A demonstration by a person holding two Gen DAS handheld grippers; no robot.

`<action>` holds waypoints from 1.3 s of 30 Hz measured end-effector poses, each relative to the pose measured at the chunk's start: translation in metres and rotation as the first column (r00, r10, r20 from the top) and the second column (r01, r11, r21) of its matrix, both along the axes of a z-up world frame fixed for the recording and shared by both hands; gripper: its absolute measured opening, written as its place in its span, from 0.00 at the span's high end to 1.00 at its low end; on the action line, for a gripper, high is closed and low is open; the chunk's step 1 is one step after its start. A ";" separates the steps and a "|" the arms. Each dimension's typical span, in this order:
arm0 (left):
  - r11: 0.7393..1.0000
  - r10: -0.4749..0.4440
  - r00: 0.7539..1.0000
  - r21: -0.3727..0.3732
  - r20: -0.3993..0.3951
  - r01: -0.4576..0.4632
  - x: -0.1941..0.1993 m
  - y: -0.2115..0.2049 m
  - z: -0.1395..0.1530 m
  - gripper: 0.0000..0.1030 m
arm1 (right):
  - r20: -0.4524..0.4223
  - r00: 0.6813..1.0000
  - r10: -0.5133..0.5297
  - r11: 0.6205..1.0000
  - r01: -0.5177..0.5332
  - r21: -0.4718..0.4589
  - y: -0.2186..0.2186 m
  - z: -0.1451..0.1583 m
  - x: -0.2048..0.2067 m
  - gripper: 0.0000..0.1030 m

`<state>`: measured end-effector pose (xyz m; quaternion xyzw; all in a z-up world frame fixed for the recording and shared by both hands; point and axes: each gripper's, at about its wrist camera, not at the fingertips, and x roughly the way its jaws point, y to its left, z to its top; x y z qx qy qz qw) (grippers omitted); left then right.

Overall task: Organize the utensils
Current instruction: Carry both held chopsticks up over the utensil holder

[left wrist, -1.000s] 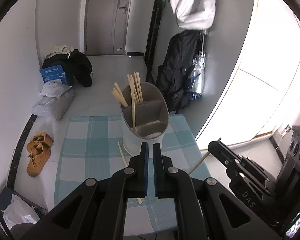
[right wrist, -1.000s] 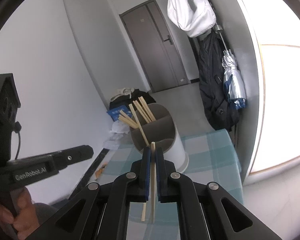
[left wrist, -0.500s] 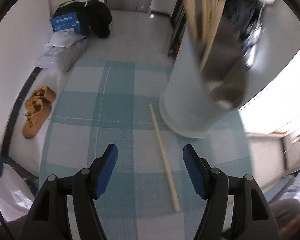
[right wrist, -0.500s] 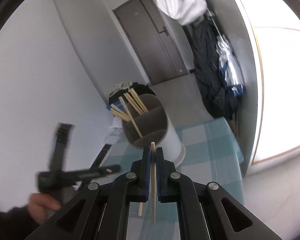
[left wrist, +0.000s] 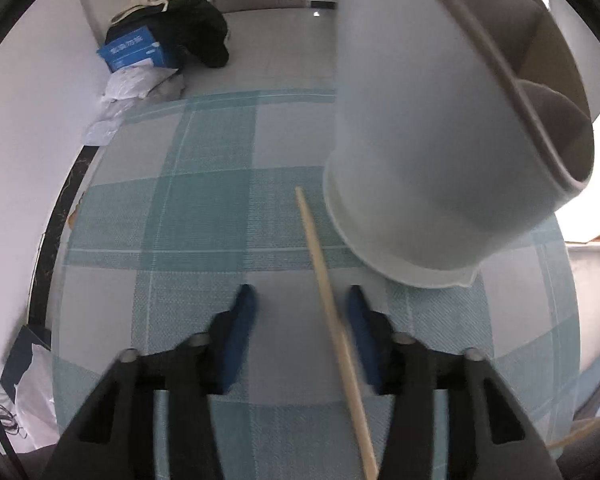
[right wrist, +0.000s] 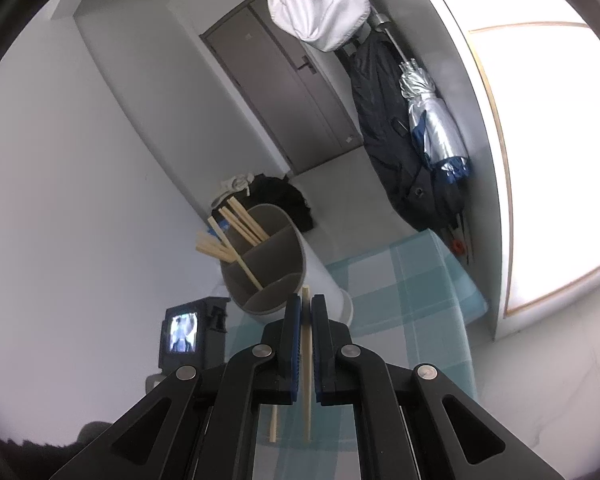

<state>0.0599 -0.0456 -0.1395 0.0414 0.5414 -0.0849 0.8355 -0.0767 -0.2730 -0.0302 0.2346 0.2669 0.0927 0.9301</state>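
Chopsticks fill only part of your tall pale grey plastic utensil holder with the darker divided insert (right wrist: 284, 276): in the right wrist view, a bundle of light wooden chopsticks (right wrist: 236, 232) leans out of its far compartments toward the upper left, and the nearest compartment looks bare as far as you can see. In the left wrist view that holder (left wrist: 440, 152) looms at the upper right, blurred, standing on the teal and white checked tablecloth (left wrist: 188, 208).

One loose light wooden chopstick on the cloth (left wrist: 328, 312) is slim, straight and pale. It runs from the holder's base at centre frame down to the lower edge, passing between the fingers of your left gripper (left wrist: 298, 300), closer to the right blue pad. Those jaws are closing around it, yet neither pad presses on it.

Your right gripper (right wrist: 307, 312) is clenched on a second pale wooden chopstick (right wrist: 306, 360), held nearly upright, its tip showing just above the pads in front of the holder's rim.

Around the left of the left wrist view: a blue cardboard box (left wrist: 136, 50), dark clothing (left wrist: 196, 28) and white plastic bags (left wrist: 132, 84) on the floor. In the right wrist view, a grey door (right wrist: 292, 92) sits at upper centre; a dark coat (right wrist: 392, 128) and a silver folded umbrella (right wrist: 436, 128) hang to the right.
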 end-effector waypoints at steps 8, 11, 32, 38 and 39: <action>0.996 -0.043 0.999 -0.074 -0.029 0.041 -0.039 0.019 0.006 0.98 | 0.015 1.000 0.007 1.000 -0.007 -0.011 0.007 0.002 -0.004 0.96; 0.988 -0.101 0.994 -0.121 -0.043 0.095 -0.053 0.021 0.008 0.98 | 0.013 1.000 0.009 1.000 -0.008 -0.017 0.008 0.001 -0.004 0.96; 0.985 -0.172 0.980 -0.011 -0.098 0.172 -0.011 -0.012 0.007 0.99 | 0.029 0.999 -0.018 1.000 0.019 -0.012 0.001 0.004 -0.005 0.96; 0.989 -0.130 0.991 -0.066 -0.001 0.130 -0.029 -0.004 0.032 0.99 | 0.029 1.000 -0.009 1.000 0.009 -0.027 0.005 0.003 -0.005 0.96; 0.988 -0.122 0.992 -0.089 0.024 0.124 -0.031 0.000 0.040 0.99 | 0.028 1.000 -0.007 1.000 0.007 -0.031 0.006 0.003 -0.005 0.96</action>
